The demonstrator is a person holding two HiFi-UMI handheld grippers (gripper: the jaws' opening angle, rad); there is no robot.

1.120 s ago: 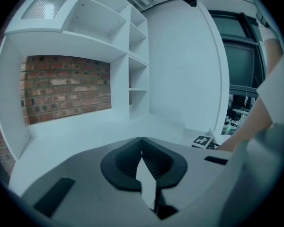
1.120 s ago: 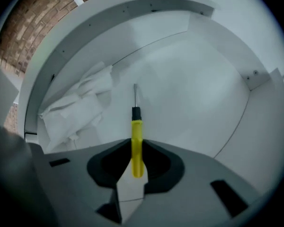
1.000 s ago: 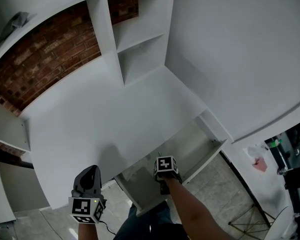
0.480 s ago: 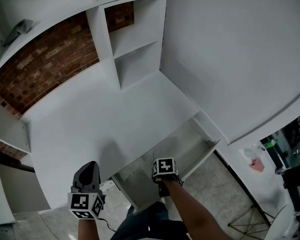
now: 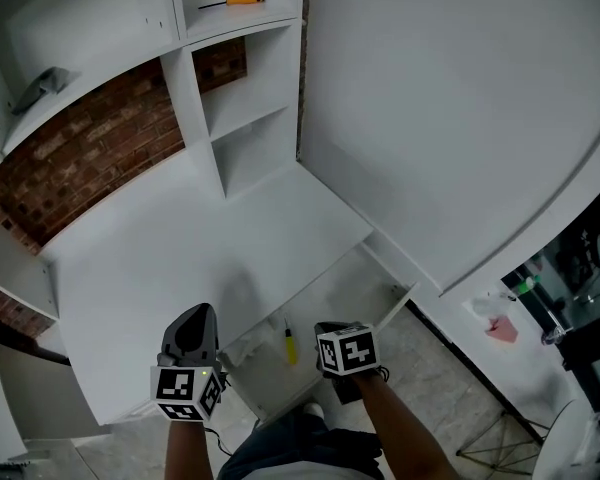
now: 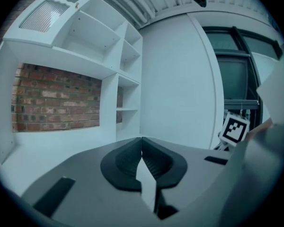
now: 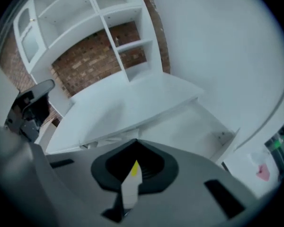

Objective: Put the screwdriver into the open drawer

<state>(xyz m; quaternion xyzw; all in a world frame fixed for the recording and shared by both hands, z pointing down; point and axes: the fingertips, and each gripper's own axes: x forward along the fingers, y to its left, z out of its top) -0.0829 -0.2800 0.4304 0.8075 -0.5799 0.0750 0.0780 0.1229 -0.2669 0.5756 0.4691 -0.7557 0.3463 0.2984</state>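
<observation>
Lying in the open white drawer (image 5: 345,293), the screwdriver (image 5: 289,343), slim with a yellow handle, sits just left of the right hand-held gripper (image 5: 342,346), low in the frame and apart from it. That gripper's dark ribbed jaws are together and empty. The left hand-held gripper (image 5: 194,320), lower left over the smooth white bench (image 5: 180,238), is likewise closed on nothing. An orange-handled screwdriver (image 5: 235,1) lies on the top shelf (image 5: 242,20).

I see a brick wall (image 5: 90,133) behind the white desk (image 5: 180,238), with shelves (image 5: 245,93) at its back. A grey object (image 5: 40,86) lies on the upper left shelf.
</observation>
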